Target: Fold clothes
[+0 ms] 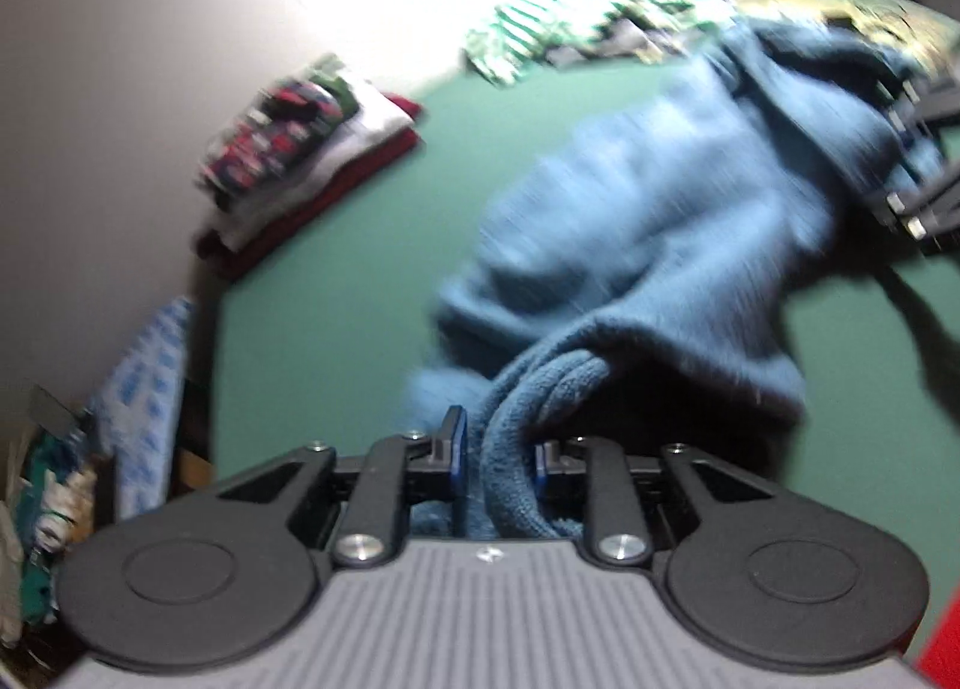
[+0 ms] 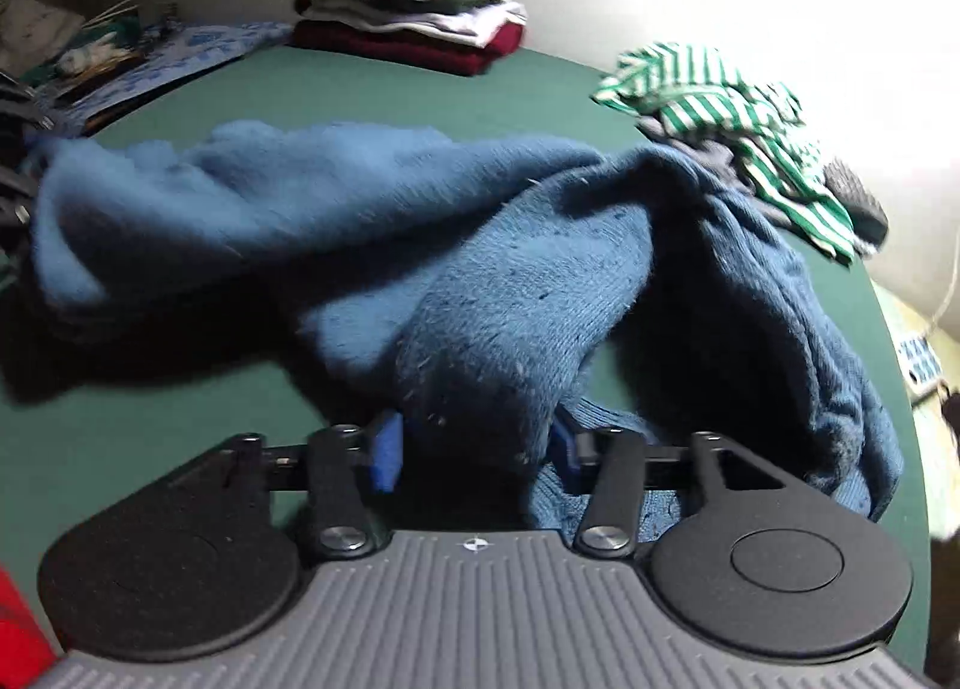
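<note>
A fuzzy blue sweater (image 1: pixel 660 197) lies rumpled across the green surface (image 1: pixel 360 269). In the left wrist view a thick fold of it runs between the blue pads of my left gripper (image 1: pixel 498 449), which is shut on it. In the right wrist view another bunch of the blue sweater (image 2: pixel 480 281) fills the gap of my right gripper (image 2: pixel 474 449), and both pads press against the cloth. The right gripper also shows as a blurred dark shape (image 1: pixel 912 149) at the sweater's far end in the left wrist view. The picture is smeared by motion.
A stack of folded clothes (image 2: pixel 414 11) sits at the back of the green surface (image 2: pixel 360 89) by the wall. A crumpled green-and-white striped garment (image 2: pixel 720 95) lies at the right. A blue-and-white patterned cloth (image 2: pixel 180 53) and clutter lie off the left edge.
</note>
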`<state>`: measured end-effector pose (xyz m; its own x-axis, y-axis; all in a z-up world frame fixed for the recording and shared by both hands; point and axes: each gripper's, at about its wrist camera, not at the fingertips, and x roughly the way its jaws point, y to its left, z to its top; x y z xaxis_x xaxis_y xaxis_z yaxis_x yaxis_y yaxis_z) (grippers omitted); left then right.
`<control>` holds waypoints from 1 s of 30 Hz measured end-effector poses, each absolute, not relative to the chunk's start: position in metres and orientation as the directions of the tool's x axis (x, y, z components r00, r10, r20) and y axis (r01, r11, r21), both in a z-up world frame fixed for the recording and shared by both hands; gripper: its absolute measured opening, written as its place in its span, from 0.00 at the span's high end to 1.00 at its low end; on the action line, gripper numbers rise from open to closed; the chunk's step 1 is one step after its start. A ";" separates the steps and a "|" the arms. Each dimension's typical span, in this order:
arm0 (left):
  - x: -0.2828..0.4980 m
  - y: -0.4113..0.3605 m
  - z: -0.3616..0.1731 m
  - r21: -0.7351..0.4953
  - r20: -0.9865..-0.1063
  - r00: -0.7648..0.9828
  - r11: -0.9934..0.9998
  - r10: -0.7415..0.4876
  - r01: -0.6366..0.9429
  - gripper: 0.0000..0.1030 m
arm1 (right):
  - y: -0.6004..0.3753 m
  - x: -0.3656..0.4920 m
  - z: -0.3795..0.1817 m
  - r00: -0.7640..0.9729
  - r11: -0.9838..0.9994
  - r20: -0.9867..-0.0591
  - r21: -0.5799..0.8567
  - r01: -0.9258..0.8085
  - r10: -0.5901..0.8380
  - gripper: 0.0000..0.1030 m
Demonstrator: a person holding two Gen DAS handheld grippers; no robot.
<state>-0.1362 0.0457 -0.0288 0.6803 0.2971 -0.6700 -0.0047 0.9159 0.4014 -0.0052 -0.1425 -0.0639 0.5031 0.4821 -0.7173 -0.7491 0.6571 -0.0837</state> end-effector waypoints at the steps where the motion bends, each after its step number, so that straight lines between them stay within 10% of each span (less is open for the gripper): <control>1: -0.130 0.052 -0.023 0.402 -0.652 0.694 0.916 0.304 -0.023 0.76 | -0.146 0.000 -0.059 0.490 0.673 -0.712 -0.034 -0.739 0.503 0.66; 18: 0.034 0.163 -0.041 0.366 -0.651 0.624 0.899 0.431 -0.240 0.75 | -0.113 0.109 -0.025 0.514 0.773 -0.625 0.245 -0.585 0.587 0.72; 30: 0.032 0.181 -0.048 0.399 -0.640 0.627 0.890 0.444 -0.222 0.38 | -0.091 0.125 -0.035 0.495 0.761 -0.662 0.181 -0.623 0.563 0.64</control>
<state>0.0319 0.1807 -0.0479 0.6267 0.4440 -0.6404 -0.2223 0.8895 0.3991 0.1248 -0.0908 -0.0345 0.4947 0.5629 -0.6621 -0.6234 0.7607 0.1810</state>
